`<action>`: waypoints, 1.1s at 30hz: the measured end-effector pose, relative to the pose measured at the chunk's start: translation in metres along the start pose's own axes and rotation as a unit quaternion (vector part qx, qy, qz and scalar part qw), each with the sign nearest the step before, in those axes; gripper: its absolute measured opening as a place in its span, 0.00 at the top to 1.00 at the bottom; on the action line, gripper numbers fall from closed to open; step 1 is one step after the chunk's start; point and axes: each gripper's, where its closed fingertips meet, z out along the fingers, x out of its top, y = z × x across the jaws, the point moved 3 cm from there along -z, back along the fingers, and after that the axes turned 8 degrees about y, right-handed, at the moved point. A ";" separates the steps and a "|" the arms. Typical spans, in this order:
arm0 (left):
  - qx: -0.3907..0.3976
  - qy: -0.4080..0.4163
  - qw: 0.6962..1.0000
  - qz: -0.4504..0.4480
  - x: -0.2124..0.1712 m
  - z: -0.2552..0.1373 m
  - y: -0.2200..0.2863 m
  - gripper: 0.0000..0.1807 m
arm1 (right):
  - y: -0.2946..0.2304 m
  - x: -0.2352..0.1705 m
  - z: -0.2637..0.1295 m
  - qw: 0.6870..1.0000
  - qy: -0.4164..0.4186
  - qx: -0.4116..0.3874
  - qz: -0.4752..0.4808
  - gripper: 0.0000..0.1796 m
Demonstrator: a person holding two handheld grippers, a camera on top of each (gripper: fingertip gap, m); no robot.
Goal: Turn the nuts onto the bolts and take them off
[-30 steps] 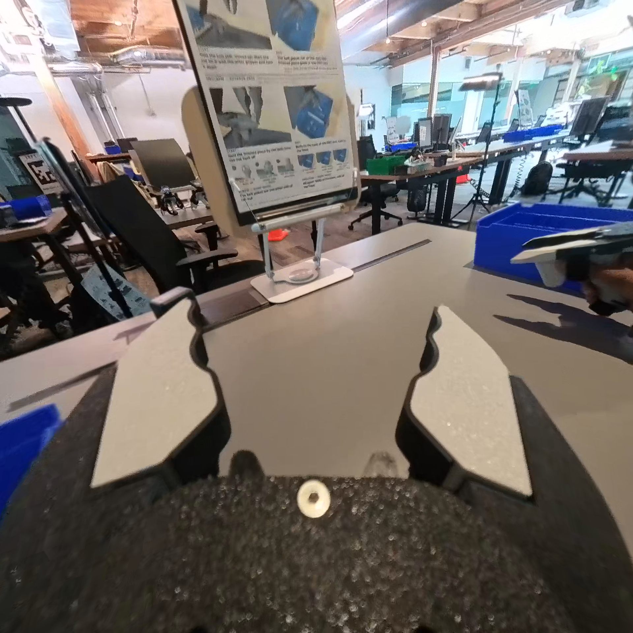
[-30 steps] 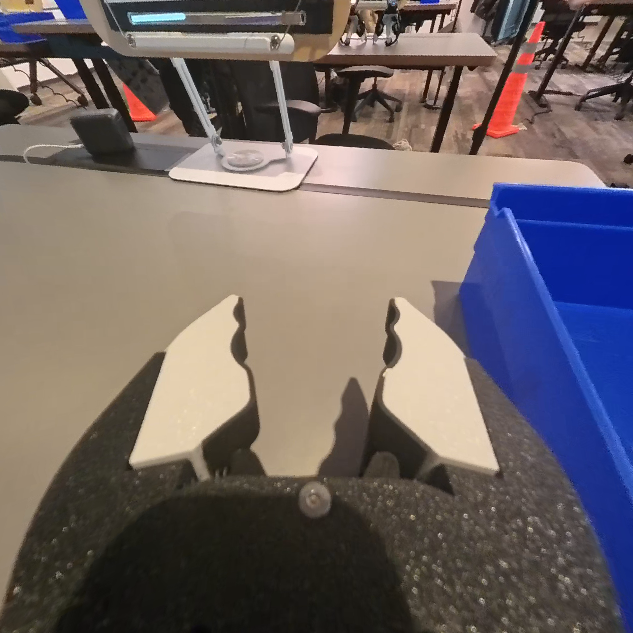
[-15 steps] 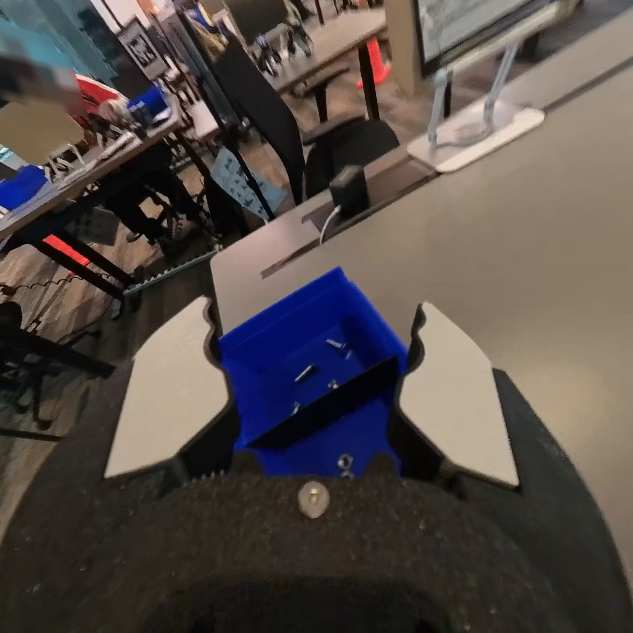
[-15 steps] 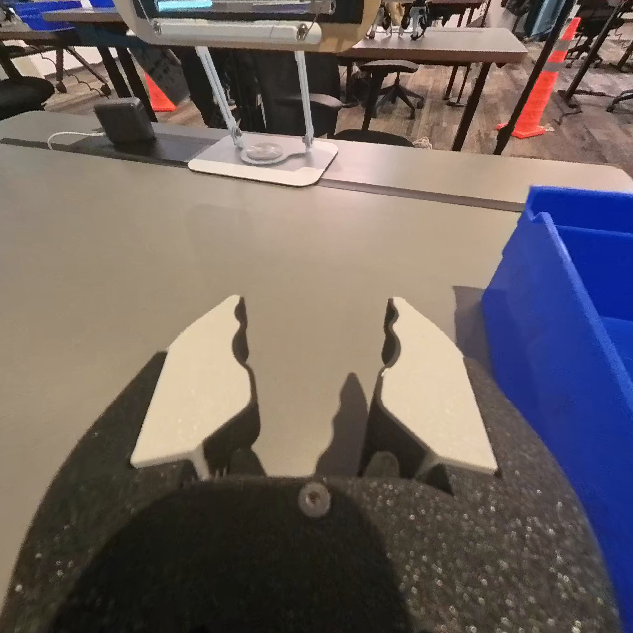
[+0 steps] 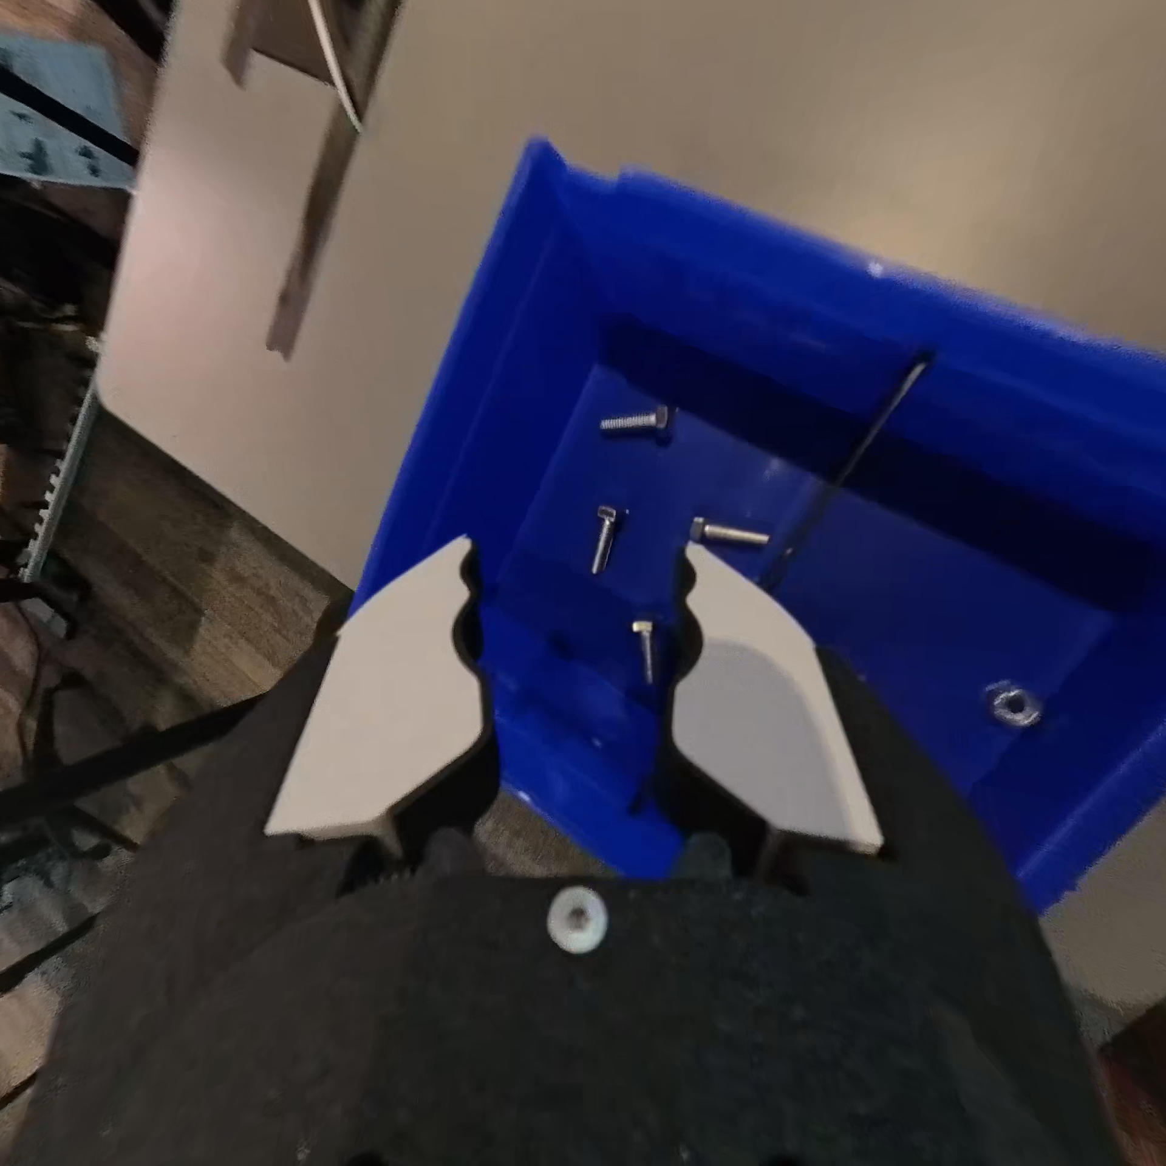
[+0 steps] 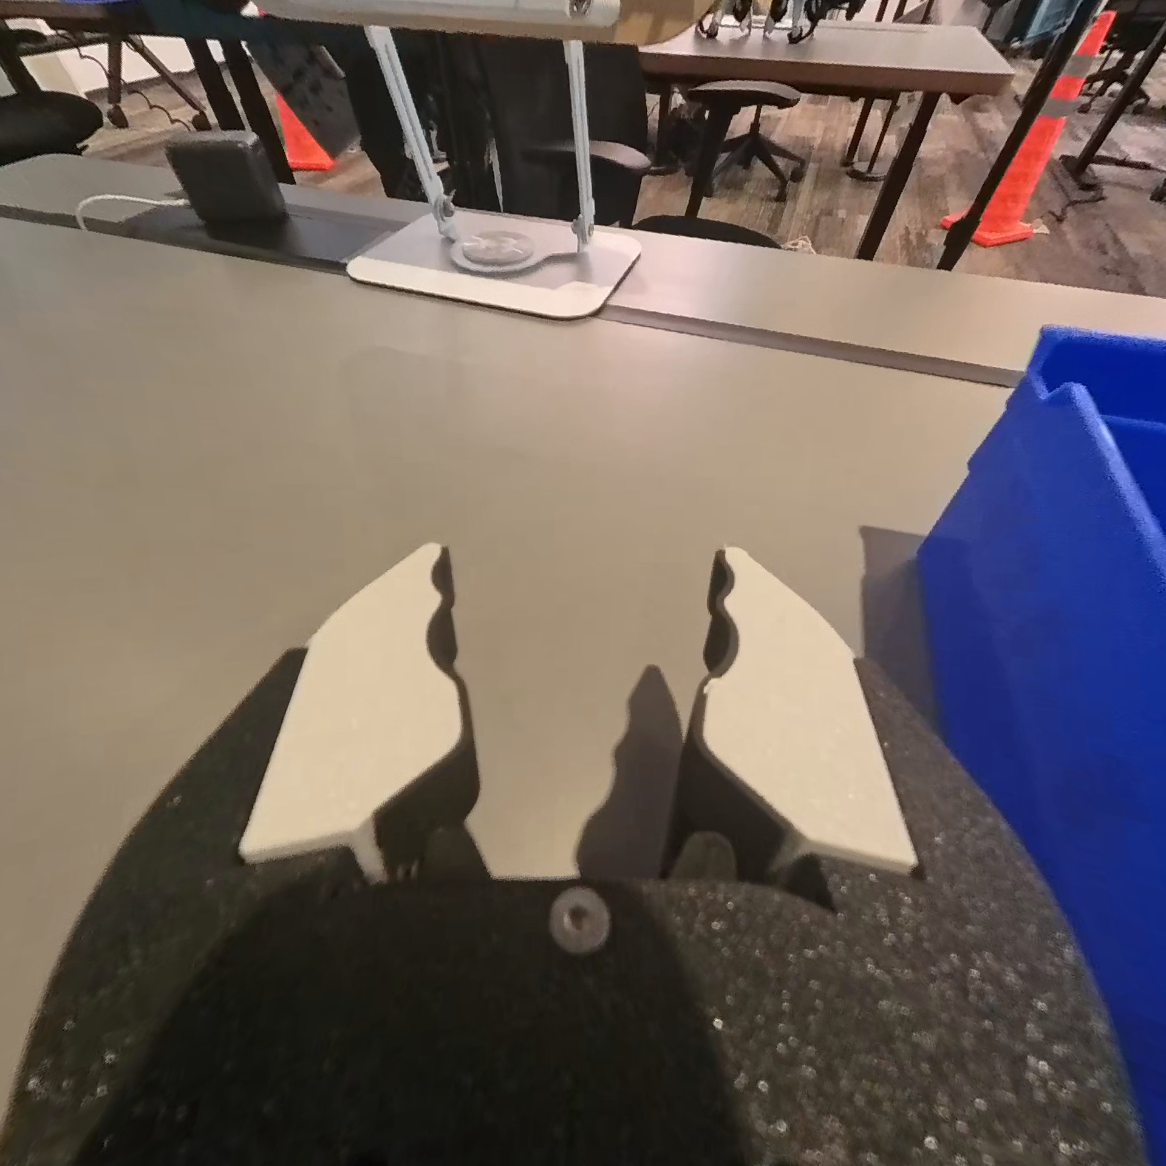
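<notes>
I'm hovering the left gripper (image 5: 577, 558), fingers spread and empty, over the blue bin (image 5: 725, 265), lining up on the nearest bolt (image 5: 645, 650); one nut (image 5: 1012, 706) is lying beyond the divider. The right gripper (image 6: 583, 555) is waiting spread above the table (image 6: 252, 441).

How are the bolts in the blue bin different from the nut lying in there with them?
The bolts are long thin threaded pins with a small head; the nut is a short flat ring with a hole through it. Four bolts show, scattered in one compartment of the blue bin; only one nut shows, alone across the thin black divider. Both are small, silvery metal, lying loose on the bin floor, untouched by the open left gripper.
</notes>
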 end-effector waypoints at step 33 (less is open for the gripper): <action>-0.151 -0.247 0.953 0.090 -0.069 0.100 0.003 0.81 | -0.003 -0.009 0.009 1.000 -0.022 0.010 -0.015 0.58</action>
